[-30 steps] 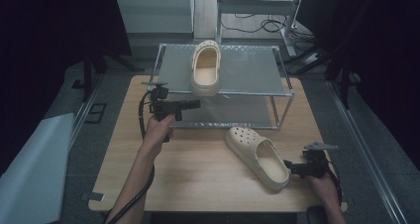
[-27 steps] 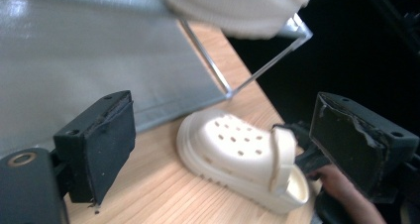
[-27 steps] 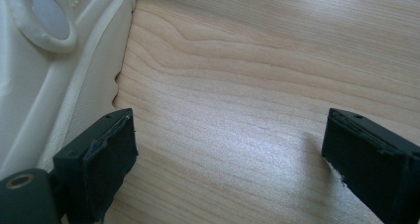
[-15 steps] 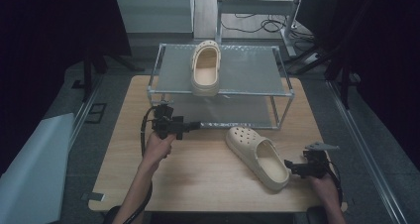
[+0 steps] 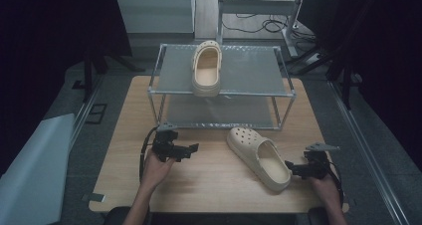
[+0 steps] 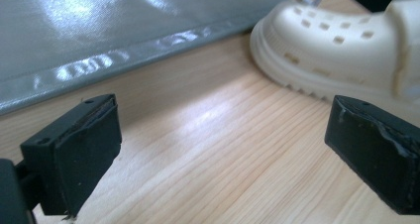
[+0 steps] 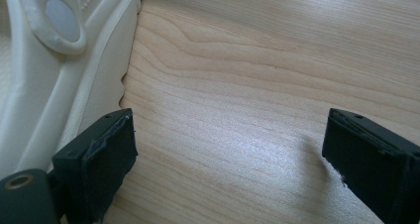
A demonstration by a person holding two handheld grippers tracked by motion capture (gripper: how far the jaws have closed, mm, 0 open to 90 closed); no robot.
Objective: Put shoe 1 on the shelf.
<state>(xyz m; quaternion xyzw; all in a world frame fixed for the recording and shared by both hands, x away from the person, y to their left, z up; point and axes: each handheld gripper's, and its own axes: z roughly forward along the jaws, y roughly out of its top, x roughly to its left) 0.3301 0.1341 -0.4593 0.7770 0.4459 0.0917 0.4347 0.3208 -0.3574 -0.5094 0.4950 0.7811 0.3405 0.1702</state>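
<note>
The cream foam clog with rows of vent holes point(image 5: 260, 157) that I am working beside lies on its sole on the pale wooden tabletop point(image 5: 214, 180), just in front of the rack, toe toward the rack and heel toward the near right corner. In the left gripper view its perforated toe point(image 6: 341, 40) and ribbed sole edge sit close beyond my right-hand jaw, not touching it. In the right gripper view its heel side point(image 7: 59, 65), with a round strap rivet, runs along the left edge, just beside my left-hand jaw; I cannot tell whether the two touch. I can read no brand, label or writing on the clog, not even on the rivet, which looks plain.

My left gripper point(image 5: 191, 148) lies low over the table left of the clog, pointing toward it. Its jaws have just been opening and stand wide apart with only bare wood between them. My right gripper point(image 5: 292, 168) sits by the clog's heel, jaws also spread wide over bare wood.

Behind stands the two-tier metal-framed rack with grey shelves point(image 5: 249, 68); its lower grey sheet point(image 6: 99, 30) shows glossy in the left gripper view. A second cream clog point(image 5: 207, 68) rests on the top shelf, toe at the shelf's front edge.
</note>
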